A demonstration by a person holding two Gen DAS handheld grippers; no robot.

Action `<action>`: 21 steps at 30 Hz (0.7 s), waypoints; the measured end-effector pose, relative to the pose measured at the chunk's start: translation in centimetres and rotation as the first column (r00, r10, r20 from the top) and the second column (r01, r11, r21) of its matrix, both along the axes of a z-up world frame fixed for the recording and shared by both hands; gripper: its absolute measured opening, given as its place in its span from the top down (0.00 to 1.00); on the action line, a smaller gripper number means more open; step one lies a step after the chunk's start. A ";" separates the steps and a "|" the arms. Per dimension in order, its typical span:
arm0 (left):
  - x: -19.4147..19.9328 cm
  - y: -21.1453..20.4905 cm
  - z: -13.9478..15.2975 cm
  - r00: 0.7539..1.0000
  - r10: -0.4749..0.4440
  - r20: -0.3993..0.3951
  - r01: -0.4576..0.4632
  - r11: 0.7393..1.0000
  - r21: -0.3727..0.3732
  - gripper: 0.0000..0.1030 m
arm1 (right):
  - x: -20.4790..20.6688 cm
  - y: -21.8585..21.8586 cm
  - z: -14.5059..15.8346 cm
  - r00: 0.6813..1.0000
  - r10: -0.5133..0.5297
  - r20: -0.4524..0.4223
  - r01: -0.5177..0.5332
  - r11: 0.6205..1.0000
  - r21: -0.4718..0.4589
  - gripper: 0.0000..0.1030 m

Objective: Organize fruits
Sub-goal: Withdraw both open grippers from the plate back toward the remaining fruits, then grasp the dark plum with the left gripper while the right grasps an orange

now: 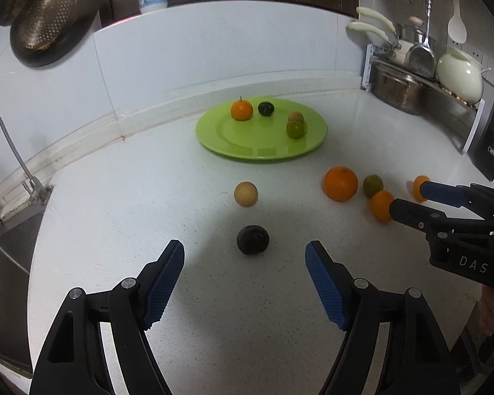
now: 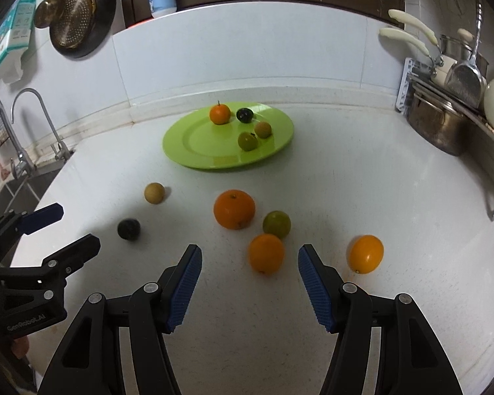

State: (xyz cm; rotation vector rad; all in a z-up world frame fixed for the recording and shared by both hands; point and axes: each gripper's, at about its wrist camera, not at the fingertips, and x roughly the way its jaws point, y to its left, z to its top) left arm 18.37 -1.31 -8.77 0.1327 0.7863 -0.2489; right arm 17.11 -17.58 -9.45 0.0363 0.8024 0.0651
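Small round dark plum (image 1: 253, 240) on white speckled countertop (image 1: 187, 177), near front edge, dead ahead between spread jaws of left gripper (image 1: 244, 256); small orange citrus (image 2: 266, 252) likewise before unclenched right gripper (image 2: 249, 260); round lime-green plastic plate (image 1: 233, 146) toward back edge.

Left wrist fisheye: looking forward and down along the left gripper (image 1: 244, 253) from low over the white counter (image 1: 148, 204), facing the tiled back wall, the dark fruit (image 1: 253, 239) close ahead, the green plate (image 1: 233, 144) farther off, the right gripper (image 1: 408, 199) entering at the right edge. Right wrist fisheye: same heading from a spot further right, equally low and near, the left gripper (image 2: 77, 227) at the left edge; shared by both: counter, plate (image 2: 187, 151), loose fruit, back wall.
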 end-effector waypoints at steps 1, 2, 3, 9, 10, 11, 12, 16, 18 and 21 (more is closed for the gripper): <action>0.2 0.0 -0.2 1.000 0.000 -0.003 0.000 1.000 0.002 0.27 | 0.2 -0.1 -0.2 1.000 -0.001 -0.005 0.001 1.000 0.004 0.40; 0.5 -0.1 -0.4 1.000 -0.001 -0.007 0.001 1.000 0.002 0.28 | 0.3 -0.2 -0.5 1.000 -0.004 -0.009 0.004 1.000 0.007 0.40; 0.7 -0.2 -0.6 1.000 -0.006 -0.011 0.005 1.000 -0.004 0.30 | 0.5 -0.3 -0.8 1.000 -0.005 -0.016 0.006 1.000 0.014 0.40; 1.9 -0.6 -1.5 0.999 -0.012 -0.035 0.012 1.000 -0.016 0.43 | 1.4 -0.7 -2.0 0.999 0.008 -0.039 -0.005 0.998 0.058 0.46; 2.0 -0.6 -1.8 0.999 -0.012 -0.046 0.011 1.000 -0.022 0.44 | 1.5 -0.8 -2.2 0.999 0.007 -0.042 -0.004 0.998 0.060 0.47; 2.2 -0.6 -2.0 0.998 -0.012 -0.056 0.010 1.000 -0.026 0.46 | 1.6 -0.8 -2.3 0.999 0.004 -0.045 -0.001 0.998 0.059 0.47; 2.3 -0.7 -2.3 0.998 -0.010 -0.063 0.008 1.000 -0.024 0.47 | 1.8 -0.9 -2.5 0.999 -0.001 -0.050 0.004 0.998 0.060 0.48; 2.5 -0.9 -2.6 0.999 -0.006 -0.054 0.005 1.000 -0.014 0.52 | 2.2 -1.0 -3.0 0.998 0.003 -0.065 0.001 0.998 0.068 0.54; 2.8 -0.9 -2.7 0.999 -0.004 -0.053 0.004 1.000 -0.006 0.54 | 2.4 -1.1 -3.2 0.998 0.003 -0.069 0.002 0.998 0.069 0.56; 3.3 -0.9 -2.9 0.998 0.000 -0.065 -0.001 1.000 -0.006 0.60 | 2.7 -1.2 -3.4 0.997 0.000 -0.076 0.005 0.998 0.065 0.56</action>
